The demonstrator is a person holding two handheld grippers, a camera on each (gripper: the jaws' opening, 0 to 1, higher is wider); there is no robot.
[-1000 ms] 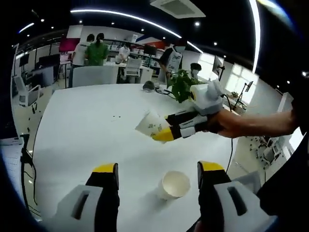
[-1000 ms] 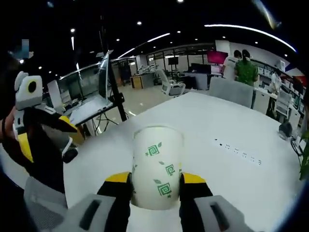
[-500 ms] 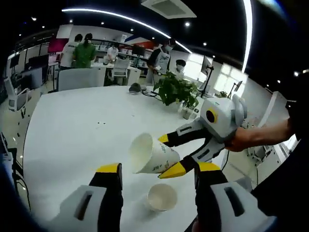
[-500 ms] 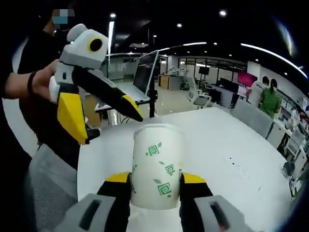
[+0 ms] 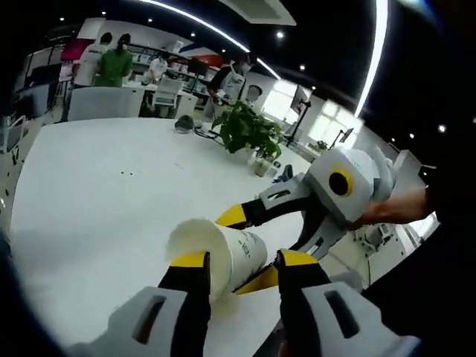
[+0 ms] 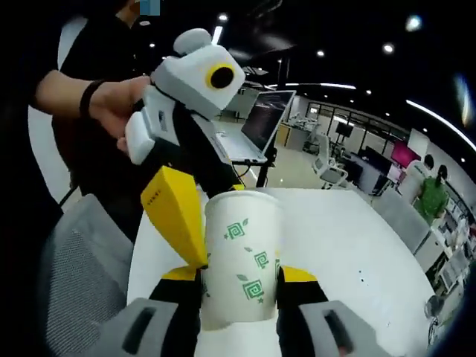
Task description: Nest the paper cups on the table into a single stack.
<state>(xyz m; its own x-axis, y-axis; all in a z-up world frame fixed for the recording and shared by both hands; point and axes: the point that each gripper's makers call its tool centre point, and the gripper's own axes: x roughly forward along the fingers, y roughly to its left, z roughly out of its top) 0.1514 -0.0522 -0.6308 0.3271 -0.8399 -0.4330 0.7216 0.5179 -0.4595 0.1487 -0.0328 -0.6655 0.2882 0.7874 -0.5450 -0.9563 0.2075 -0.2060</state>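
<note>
I held a white paper cup (image 6: 242, 256) with green leaf prints clamped between my right gripper's (image 6: 239, 277) yellow-tipped jaws, raised above the white table (image 6: 327, 238). My left gripper (image 5: 239, 262) had its jaws spread, one on each side of that same cup (image 5: 216, 249), which lay tilted with its open mouth toward the left camera. I could not tell whether the left jaws touched it.

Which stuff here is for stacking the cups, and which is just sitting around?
For the job: cup, right gripper, left gripper.
Just around: plant, laptop, chairs, table.
</note>
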